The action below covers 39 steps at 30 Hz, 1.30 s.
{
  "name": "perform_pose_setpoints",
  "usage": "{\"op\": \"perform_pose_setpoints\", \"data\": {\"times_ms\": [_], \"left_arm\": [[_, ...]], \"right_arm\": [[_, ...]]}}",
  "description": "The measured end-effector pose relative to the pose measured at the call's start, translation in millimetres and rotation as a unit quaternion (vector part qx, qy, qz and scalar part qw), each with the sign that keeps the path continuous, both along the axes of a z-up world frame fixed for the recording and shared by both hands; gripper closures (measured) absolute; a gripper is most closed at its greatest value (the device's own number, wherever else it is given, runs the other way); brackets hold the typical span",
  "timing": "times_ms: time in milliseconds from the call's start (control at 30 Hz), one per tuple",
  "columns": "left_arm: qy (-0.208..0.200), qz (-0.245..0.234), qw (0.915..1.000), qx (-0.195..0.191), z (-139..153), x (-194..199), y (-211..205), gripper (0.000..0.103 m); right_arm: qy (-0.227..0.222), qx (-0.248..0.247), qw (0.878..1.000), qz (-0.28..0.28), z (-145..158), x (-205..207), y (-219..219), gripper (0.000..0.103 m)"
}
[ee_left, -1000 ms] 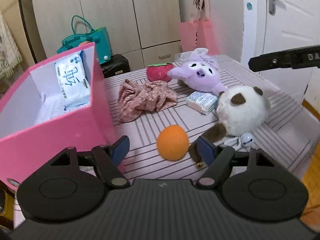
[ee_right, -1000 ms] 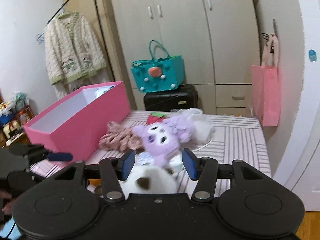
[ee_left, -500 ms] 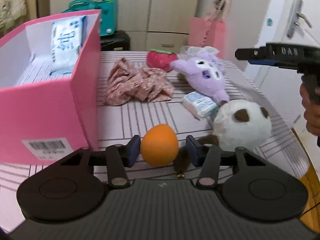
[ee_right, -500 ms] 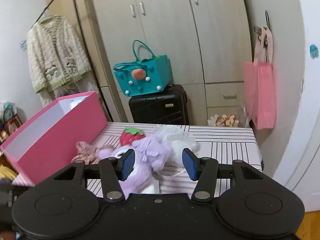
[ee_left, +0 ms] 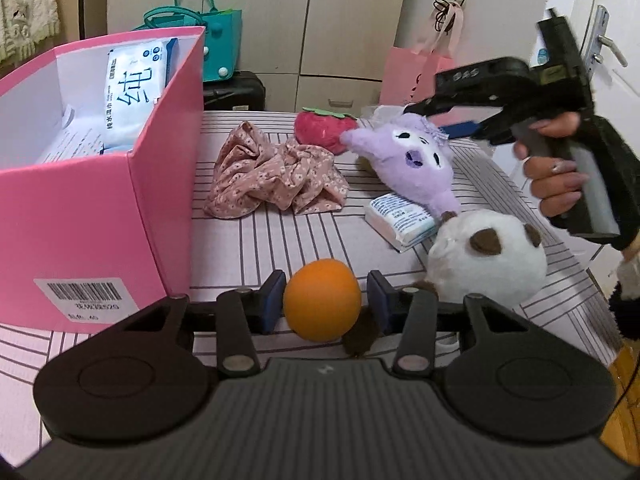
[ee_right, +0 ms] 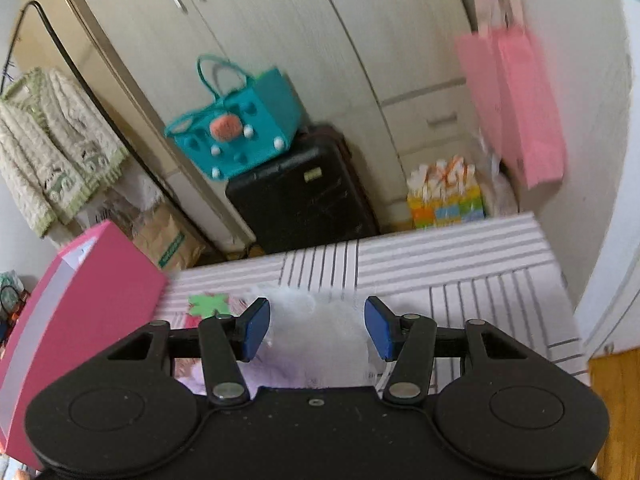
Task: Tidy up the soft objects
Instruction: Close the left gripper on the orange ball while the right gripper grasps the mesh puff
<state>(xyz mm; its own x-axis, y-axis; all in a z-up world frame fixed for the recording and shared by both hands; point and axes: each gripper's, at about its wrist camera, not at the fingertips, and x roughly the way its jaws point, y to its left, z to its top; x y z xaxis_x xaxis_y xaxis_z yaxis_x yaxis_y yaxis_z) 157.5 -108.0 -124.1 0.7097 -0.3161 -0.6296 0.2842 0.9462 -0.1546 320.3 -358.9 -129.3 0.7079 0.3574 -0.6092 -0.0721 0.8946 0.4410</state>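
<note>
My left gripper is open around an orange ball on the striped table; the left pad is at its side, the right pad a little apart. Beyond lie a floral pink cloth, a red strawberry plush, a purple plush, a tissue pack and a white-and-brown plush. A pink box at left holds a wipes pack. My right gripper is open above the purple plush and a fluffy white thing; it also shows in the left wrist view.
A teal bag sits on a black suitcase behind the table. A pink paper bag hangs on the wall at right. The table's far edge and right edge are close. Wardrobe doors stand behind.
My left gripper has moved forward and its pads now flank the orange ball. My right gripper has moved forward and tilted down over the purple plush.
</note>
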Motion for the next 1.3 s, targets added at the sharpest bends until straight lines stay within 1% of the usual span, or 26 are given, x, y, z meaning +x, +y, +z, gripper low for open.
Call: {"op": "perform_pose_setpoints", "data": {"times_ms": [67,100,167,200,267,300,333,400,500,733,867,967,1033,1300], "left_arm": [[0.001,-0.001,1.0,-0.003,-0.3,1.3,0.7,0.06],[0.002,-0.003,1.0,-0.004,-0.4,2.6,1.1,0.06],[0.001,-0.007,1.0,-0.007,-0.7,4.0,2.2,0.06],[0.002,-0.008,0.9999,-0.008,-0.8,4.7,2.6,0.06],[0.003,-0.008,0.9999,-0.01,-0.5,6.3,3.4,0.062],[0.001,-0.008,0.9999,-0.009,-0.1,6.6,3.8,0.064],[0.001,-0.009,0.9999,-0.009,0.3,6.9,4.1,0.064],[0.007,-0.012,0.9998,-0.015,0.5,7.9,5.1,0.065],[0.009,-0.013,0.9998,-0.014,0.6,7.5,4.6,0.065],[0.013,-0.008,0.9998,-0.01,3.0,2.8,5.4,0.065],[0.008,-0.011,0.9999,-0.007,9.6,-2.8,6.2,0.065],[0.006,-0.013,0.9999,-0.007,13.8,-6.8,8.2,0.065],[0.008,-0.015,0.9998,-0.007,15.2,-9.0,9.9,0.065],[0.059,-0.038,0.9973,-0.024,15.6,-15.4,17.1,0.065]], "right_arm": [[0.018,0.007,1.0,0.007,-6.7,3.6,1.2,0.042],[0.025,0.009,1.0,0.01,-10.0,3.9,2.0,0.039],[0.042,0.007,0.999,0.016,-17.0,4.6,4.3,0.037],[0.036,0.001,0.999,0.015,-18.5,1.4,6.1,0.038],[0.03,-0.017,0.999,0.014,-17.5,-1.7,8.9,0.052],[0.028,-0.022,0.999,0.012,-16.5,-3.4,9.1,0.06],[0.023,-0.022,0.999,0.014,-14.9,-4.5,8.0,0.068],[-0.001,-0.038,0.999,0.01,-8.3,-11.3,7.8,0.071],[-0.051,-0.07,0.996,0.007,6.6,-24.8,7.0,0.071],[-0.094,-0.096,0.991,-0.002,31.4,-58.4,-2.3,0.071],[-0.115,-0.131,0.985,-0.002,42.5,-85.5,0.7,0.071],[-0.116,-0.16,0.98,-0.006,47.2,-107.0,0.1,0.071],[-0.113,-0.17,0.979,-0.005,49.0,-120.6,-1.1,0.071],[-0.08,-0.17,0.982,0.012,45.8,-176.6,-1.1,0.071]]}}
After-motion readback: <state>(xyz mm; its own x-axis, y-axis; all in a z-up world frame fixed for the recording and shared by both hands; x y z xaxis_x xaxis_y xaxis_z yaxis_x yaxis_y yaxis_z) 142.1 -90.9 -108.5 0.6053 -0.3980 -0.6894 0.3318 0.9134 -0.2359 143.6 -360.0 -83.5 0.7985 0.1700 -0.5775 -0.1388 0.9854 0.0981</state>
